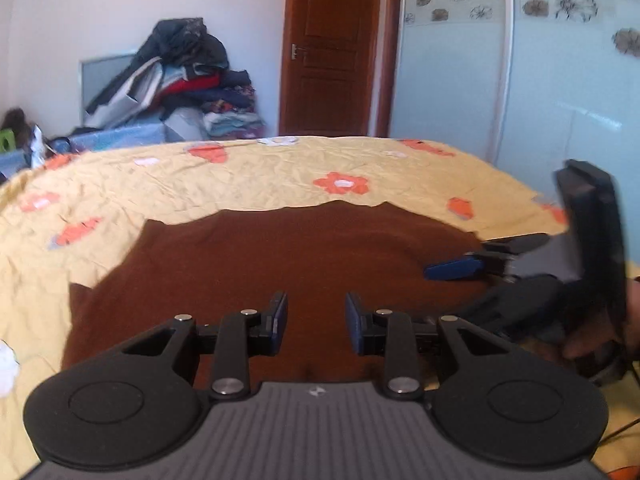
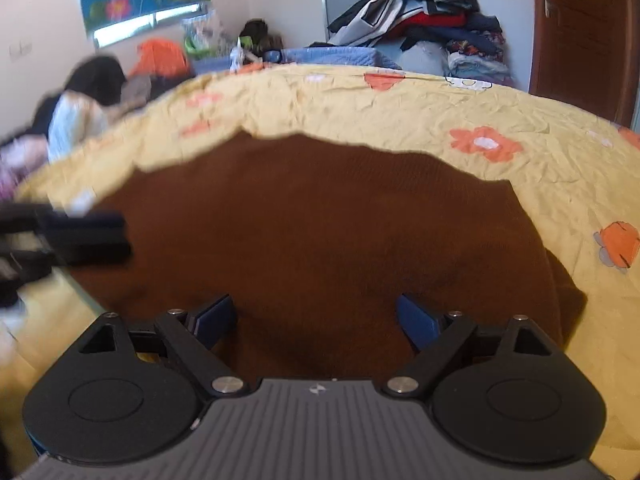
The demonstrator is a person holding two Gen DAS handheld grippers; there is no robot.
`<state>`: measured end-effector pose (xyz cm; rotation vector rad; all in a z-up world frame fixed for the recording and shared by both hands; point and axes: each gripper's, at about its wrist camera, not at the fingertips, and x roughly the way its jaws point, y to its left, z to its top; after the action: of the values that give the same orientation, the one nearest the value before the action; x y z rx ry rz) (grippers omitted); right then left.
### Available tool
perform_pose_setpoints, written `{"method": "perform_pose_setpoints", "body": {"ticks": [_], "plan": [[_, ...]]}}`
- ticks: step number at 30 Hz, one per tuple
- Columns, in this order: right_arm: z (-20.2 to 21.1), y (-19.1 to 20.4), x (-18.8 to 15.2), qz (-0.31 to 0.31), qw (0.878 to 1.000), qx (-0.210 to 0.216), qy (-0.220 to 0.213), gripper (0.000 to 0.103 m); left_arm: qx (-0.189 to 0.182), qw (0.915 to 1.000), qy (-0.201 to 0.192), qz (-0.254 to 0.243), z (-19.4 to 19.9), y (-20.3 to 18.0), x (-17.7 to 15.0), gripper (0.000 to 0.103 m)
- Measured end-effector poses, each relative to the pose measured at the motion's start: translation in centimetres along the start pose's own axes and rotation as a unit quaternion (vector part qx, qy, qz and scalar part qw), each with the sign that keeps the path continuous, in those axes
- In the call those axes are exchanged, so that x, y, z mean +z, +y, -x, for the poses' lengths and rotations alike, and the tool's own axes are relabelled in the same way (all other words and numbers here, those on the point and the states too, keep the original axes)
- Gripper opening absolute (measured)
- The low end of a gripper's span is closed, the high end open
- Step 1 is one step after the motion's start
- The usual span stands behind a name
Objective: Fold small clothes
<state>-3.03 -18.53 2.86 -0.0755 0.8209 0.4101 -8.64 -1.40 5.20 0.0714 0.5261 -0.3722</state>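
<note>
A brown knit garment lies spread flat on a yellow bedsheet with orange flowers. My left gripper is open and empty, low over the garment's near part. My right gripper is open wide and empty over the garment's near edge. In the left wrist view the right gripper comes in from the right, over the garment's right edge. In the right wrist view the left gripper shows blurred at the garment's left edge.
The bed fills the foreground. Behind it a pile of clothes sits on boxes, next to a wooden door. A wardrobe with flower decals stands right. More clothes lie at the bed's far left.
</note>
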Motion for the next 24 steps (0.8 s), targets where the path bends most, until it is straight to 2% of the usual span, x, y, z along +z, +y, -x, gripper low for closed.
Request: {"method": "perform_pose_setpoints", "body": {"ticks": [1, 4, 7, 10, 11, 12, 14, 16, 17, 19, 21, 22, 24], "plan": [[0.1, 0.4, -0.7, 0.015, 1.0, 0.001, -0.01, 0.098, 0.004, 0.9999, 0.012, 0.006, -0.9, 0.4, -0.1, 0.037], [-0.1, 2.1, -1.4, 0.052, 0.998, -0.02, -0.006, 0.099, 0.002, 0.9962, 0.074, 0.046, -3.7, 1.8, -1.0, 0.039], [0.0, 2.4, -1.2, 0.061, 0.998, -0.026, 0.006, 0.099, 0.0, 0.9969, 0.077, 0.011, -3.3, 1.6, -2.3, 0.038], [1.2, 2.3, -2.6, 0.067, 0.998, -0.018, 0.011, 0.102, 0.014, 0.9971, 0.062, -0.042, -1.6, 1.2, -4.1, 0.039], [1.4, 2.1, -3.2, 0.053, 0.998, -0.01, 0.012, 0.103, 0.016, 0.9971, 0.059, -0.044, -1.5, 1.5, -4.2, 0.04], [1.7, 1.7, -3.6, 0.04, 0.999, 0.0, 0.01, 0.103, 0.018, 0.9974, 0.062, -0.032, -1.3, 1.8, -4.1, 0.04], [1.8, 2.0, -3.6, 0.066, 0.998, 0.0, 0.019, 0.103, 0.027, 0.9978, 0.06, 0.01, -0.5, 2.4, -3.5, 0.04], [2.3, 1.8, -1.8, 0.047, 0.998, 0.009, 0.032, 0.099, 0.027, 0.9977, 0.032, 0.053, 1.2, 3.3, -3.4, 0.04], [2.9, 1.4, -0.7, 0.028, 0.999, 0.02, 0.019, 0.099, 0.031, 0.9967, 0.016, 0.072, 2.3, 3.8, -3.6, 0.041], [4.3, 0.6, 1.5, 0.004, 0.999, 0.044, -0.033, 0.103, 0.049, 0.9935, 0.004, 0.103, 3.5, 4.6, -4.0, 0.045], [4.2, -0.1, 3.6, 0.004, 0.997, 0.046, -0.057, 0.103, 0.065, 0.9878, 0.011, 0.141, 3.7, 5.7, -4.3, 0.045], [3.3, -0.5, 4.5, 0.011, 0.998, 0.035, -0.053, 0.103, 0.075, 0.9832, 0.019, 0.166, 3.5, 6.2, -4.5, 0.045], [0.2, -1.8, 5.9, 0.013, 1.0, 0.011, -0.024, 0.103, 0.094, 0.9687, 0.035, 0.227, 3.1, 7.6, -4.9, 0.045]]}}
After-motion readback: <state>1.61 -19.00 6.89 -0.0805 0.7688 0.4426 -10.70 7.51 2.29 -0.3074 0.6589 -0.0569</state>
